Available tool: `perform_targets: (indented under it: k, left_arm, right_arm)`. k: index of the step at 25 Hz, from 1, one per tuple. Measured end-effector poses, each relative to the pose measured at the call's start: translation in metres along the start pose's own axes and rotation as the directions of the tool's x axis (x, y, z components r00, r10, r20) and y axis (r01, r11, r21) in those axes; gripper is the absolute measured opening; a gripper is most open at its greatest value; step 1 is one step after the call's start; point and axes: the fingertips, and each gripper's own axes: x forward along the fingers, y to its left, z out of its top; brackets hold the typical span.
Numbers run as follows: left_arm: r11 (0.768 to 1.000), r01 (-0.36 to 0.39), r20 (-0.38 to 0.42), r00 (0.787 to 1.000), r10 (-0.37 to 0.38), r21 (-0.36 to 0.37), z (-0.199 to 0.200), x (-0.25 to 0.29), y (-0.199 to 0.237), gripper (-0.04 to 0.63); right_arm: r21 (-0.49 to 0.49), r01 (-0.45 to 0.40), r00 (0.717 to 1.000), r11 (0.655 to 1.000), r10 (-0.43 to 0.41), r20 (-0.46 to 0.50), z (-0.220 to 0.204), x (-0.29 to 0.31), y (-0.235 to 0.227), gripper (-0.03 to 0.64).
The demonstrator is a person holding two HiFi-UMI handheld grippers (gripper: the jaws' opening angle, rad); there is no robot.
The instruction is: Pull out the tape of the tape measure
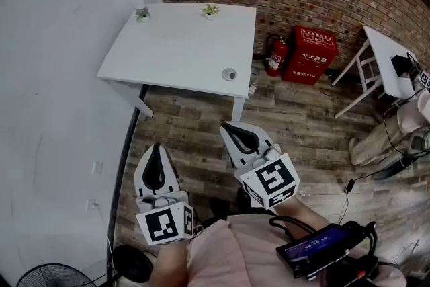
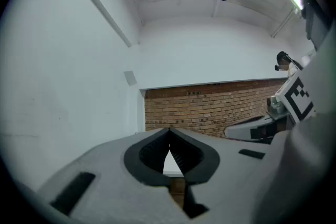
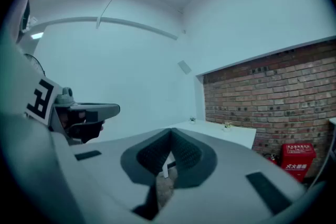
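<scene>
The tape measure [image 1: 230, 74] is seen lying near the lower right edge of the white tabletop [image 1: 168, 50], in the upper middle of the head view. The left hand-held gripper [image 1: 156, 150] and the right hand-held gripper [image 1: 230, 128] are held at lower centre, well apart from it. Both are clenched, with nothing grasped between the jaws.

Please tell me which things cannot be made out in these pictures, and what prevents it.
- Head view: the small round thing on the table is too small to tell whether any tape is out.
- Left gripper view: the left gripper covers the table, all but a sliver.
- Right gripper view: the right gripper covers the table's near part; the round thing does not show.
</scene>
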Motion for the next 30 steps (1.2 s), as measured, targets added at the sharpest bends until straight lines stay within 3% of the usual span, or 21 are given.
perform_targets:
  k: [10, 11, 12, 13, 15, 17, 30]
  left_arm:
    - [1.000, -0.020, -0.019, 1.000, 0.020, -0.006, -0.002, -0.004, -0.009, 0.008]
    - [1.000, -0.029, -0.016, 0.999, 0.029, -0.006, -0.002, -0.004, -0.009, 0.008]
    - [0.999, -0.041, -0.011, 0.999, 0.041, -0.007, -0.001, -0.004, -0.008, 0.009]
    - [0.999, -0.051, -0.006, 0.999, 0.051, -0.006, 0.000, -0.004, -0.008, 0.009]
    - [0.998, -0.063, 0.002, 0.998, 0.063, -0.001, 0.001, -0.003, -0.008, 0.088]
    - [0.997, -0.072, 0.006, 0.997, 0.072, 0.006, 0.003, 0.001, -0.011, 0.121]
    - [0.993, -0.114, -0.036, 0.993, 0.115, 0.017, -0.010, 0.016, -0.024, 0.115]
  right_arm:
    - [0.028, 0.006, 1.000, 1.000, -0.006, 0.020, 0.001, -0.011, -0.011, 0.006]
    - [0.037, -0.001, 1.000, 0.999, 0.000, 0.027, 0.002, -0.011, -0.013, 0.042]
    - [0.048, -0.013, 0.999, 0.999, 0.011, 0.031, 0.002, -0.011, -0.014, 0.221]
    - [0.056, -0.020, 0.999, 0.998, 0.018, 0.034, 0.002, -0.010, -0.016, 0.239]
    - [0.053, -0.012, 0.999, 0.999, 0.010, 0.033, 0.002, -0.011, -0.023, 0.233]
    - [0.042, -0.010, 0.999, 0.999, 0.008, 0.032, 0.002, -0.010, -0.031, 0.233]
    - [0.046, -0.058, 0.998, 0.997, 0.058, -0.007, -0.015, 0.008, -0.059, 0.225]
